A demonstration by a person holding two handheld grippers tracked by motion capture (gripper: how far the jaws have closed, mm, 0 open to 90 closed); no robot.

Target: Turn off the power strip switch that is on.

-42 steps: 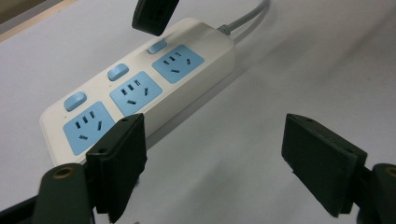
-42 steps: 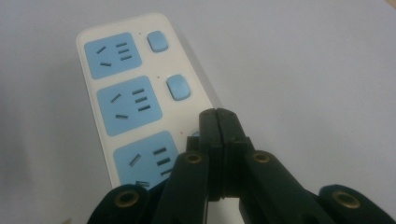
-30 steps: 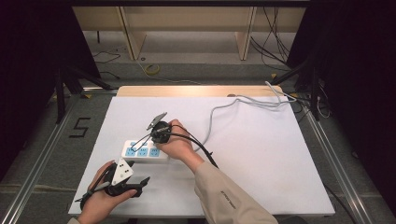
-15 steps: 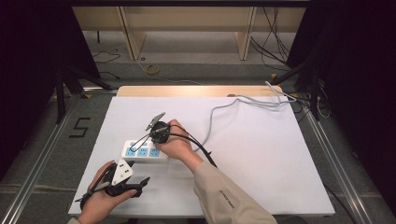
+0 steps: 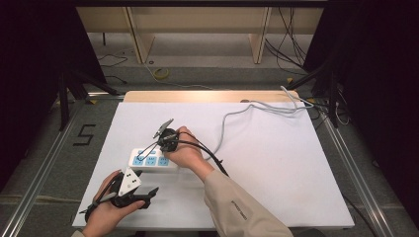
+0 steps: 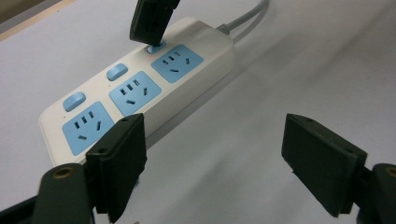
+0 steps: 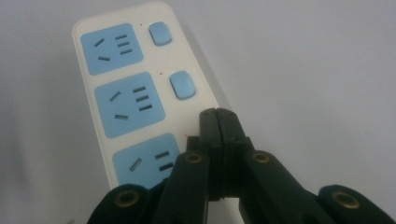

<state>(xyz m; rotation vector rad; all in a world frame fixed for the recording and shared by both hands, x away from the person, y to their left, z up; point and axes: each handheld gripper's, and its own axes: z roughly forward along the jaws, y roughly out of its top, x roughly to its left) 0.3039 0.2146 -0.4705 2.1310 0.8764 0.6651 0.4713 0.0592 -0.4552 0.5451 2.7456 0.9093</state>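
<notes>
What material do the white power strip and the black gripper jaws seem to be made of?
The white three-socket power strip looks like smooth, slightly glossy moulded plastic, with rounded edges and soft highlights. The left gripper's black jaws look like matte hard plastic, dull and flat-faced; possibly rubber-faced, which I cannot tell.

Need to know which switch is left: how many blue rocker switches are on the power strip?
3: one at the free end, one in the middle, one at the cord end under the shut right gripper.

The high view looks forward and down on the whole desk [image 5: 276,163] from above the person's side. The 2 gripper views sit low and close — each looks along its own jaws at the power strip [image 6: 140,88], which all 3 views share.
</notes>
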